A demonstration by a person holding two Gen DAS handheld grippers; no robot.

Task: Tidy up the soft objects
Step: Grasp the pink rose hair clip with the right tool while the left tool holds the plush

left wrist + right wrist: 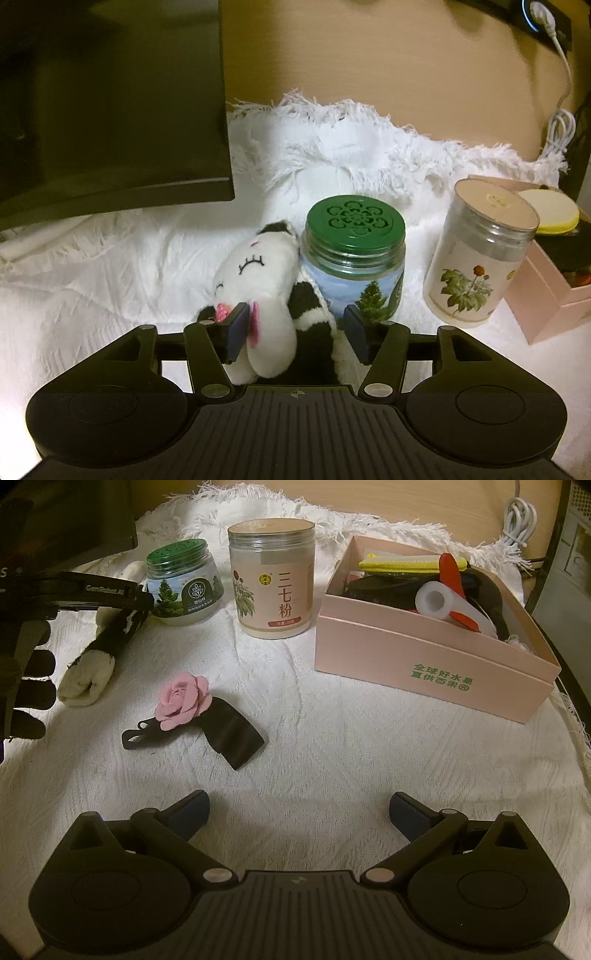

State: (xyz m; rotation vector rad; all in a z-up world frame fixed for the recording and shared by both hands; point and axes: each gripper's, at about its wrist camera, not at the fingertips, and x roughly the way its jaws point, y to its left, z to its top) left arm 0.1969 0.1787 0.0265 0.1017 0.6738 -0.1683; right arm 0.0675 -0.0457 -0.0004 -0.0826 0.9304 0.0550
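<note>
A white plush bunny with a black-and-white striped scarf (258,280) lies on the white cloth against a green-lidded jar (352,254). My left gripper (295,328) is open, its pads on either side of the bunny's body; it does not look clamped. In the right wrist view the bunny (99,646) lies under the left gripper (92,594). My right gripper (299,812) is open and empty above the cloth. A pink felt rose on a black ribbon (184,709) lies ahead of it. A pink box (424,664) at the right holds several soft items.
A tall clear canister with a flower label (271,579) stands between the green-lidded jar (183,579) and the box. A dark monitor (110,103) hangs over the cloth's back left. A white cable (517,520) lies behind the box. The fringed white cloth (332,757) covers the table.
</note>
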